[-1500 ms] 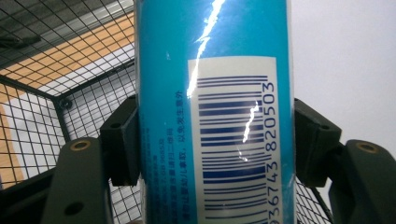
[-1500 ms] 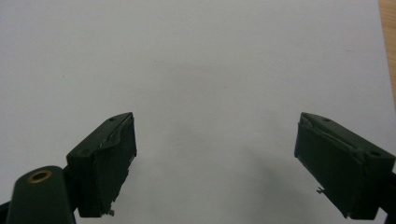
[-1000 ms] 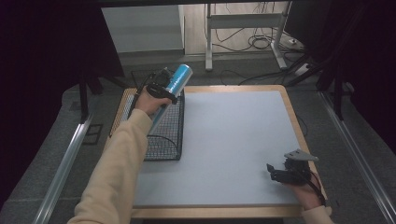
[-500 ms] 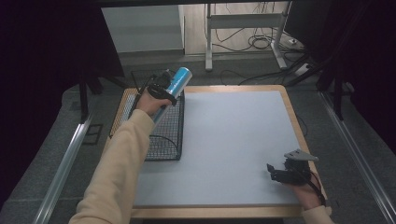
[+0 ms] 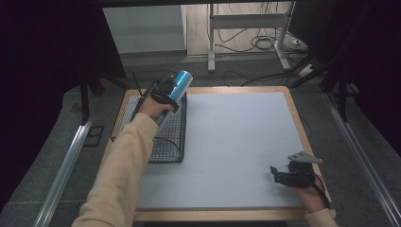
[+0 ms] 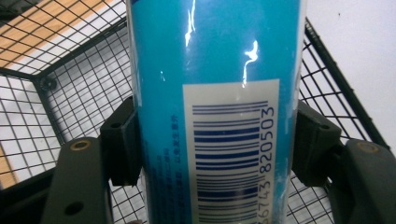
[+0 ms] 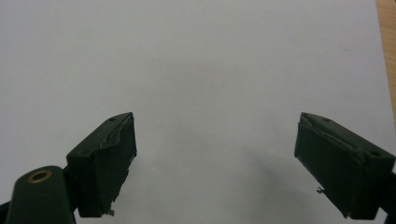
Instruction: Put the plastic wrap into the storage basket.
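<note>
A blue cylindrical can (image 5: 178,86) with a white barcode label (image 6: 231,154) is held tilted above the far end of a black wire basket (image 5: 161,135). My left gripper (image 5: 163,91) is shut on the blue can (image 6: 215,74), one jaw pressed on each side, with the basket's mesh (image 6: 79,88) below and behind it. My right gripper (image 5: 283,177) rests low over the white mat (image 5: 236,142) near the front right corner. In the right gripper view it (image 7: 215,163) stands open with nothing between its jaws, only the white mat (image 7: 201,60) beyond.
The wooden table edge (image 5: 295,109) frames the mat. Beyond the table's far side lie cables and metal desk legs (image 5: 211,42) on the floor. A metal rail (image 5: 66,161) runs along the left, another along the right.
The left gripper with the can has shifted slightly; the can stays tilted over the basket's far end. The right gripper has not moved.
</note>
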A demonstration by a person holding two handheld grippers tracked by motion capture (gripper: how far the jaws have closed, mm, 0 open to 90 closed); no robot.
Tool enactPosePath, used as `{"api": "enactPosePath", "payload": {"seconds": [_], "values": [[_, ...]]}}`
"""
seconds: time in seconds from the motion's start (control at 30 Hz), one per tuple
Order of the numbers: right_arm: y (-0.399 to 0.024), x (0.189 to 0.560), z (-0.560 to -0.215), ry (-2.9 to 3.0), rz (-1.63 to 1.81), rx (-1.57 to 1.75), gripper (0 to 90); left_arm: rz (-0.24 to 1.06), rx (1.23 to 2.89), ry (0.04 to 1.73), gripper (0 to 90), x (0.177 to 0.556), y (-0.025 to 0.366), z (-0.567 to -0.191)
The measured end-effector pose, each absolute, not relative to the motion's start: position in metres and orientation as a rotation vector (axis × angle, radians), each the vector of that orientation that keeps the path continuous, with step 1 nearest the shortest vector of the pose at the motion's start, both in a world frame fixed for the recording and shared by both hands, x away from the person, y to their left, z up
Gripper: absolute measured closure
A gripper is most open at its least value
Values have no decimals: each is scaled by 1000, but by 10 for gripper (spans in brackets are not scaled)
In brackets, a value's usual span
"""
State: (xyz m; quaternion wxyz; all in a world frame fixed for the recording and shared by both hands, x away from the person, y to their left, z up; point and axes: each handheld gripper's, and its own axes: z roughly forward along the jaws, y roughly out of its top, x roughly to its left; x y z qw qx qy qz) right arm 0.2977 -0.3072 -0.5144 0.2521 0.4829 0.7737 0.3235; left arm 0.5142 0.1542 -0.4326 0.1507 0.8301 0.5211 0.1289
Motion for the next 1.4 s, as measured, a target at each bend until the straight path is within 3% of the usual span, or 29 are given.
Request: {"api": "enactPosePath", "payload": {"seconds": [0.47,0.57,0.7,0.93,1.4], "values": [[-307,297,-514,2104,881,1311,131,380,2434,1513,312,517,153,-441],[-307,296,-514,2105,879,1308,131,454,2424,1501,263,515,150,-434],[-307,296,-514,2105,880,1312,131,425,2348,1485,170,507,148,-419],[-307,296,-514,2106,880,1309,131,488,2265,1403,147,481,146,-395],[-306,296,-513,2100,885,1313,131,416,2168,1109,185,406,114,-366]]}}
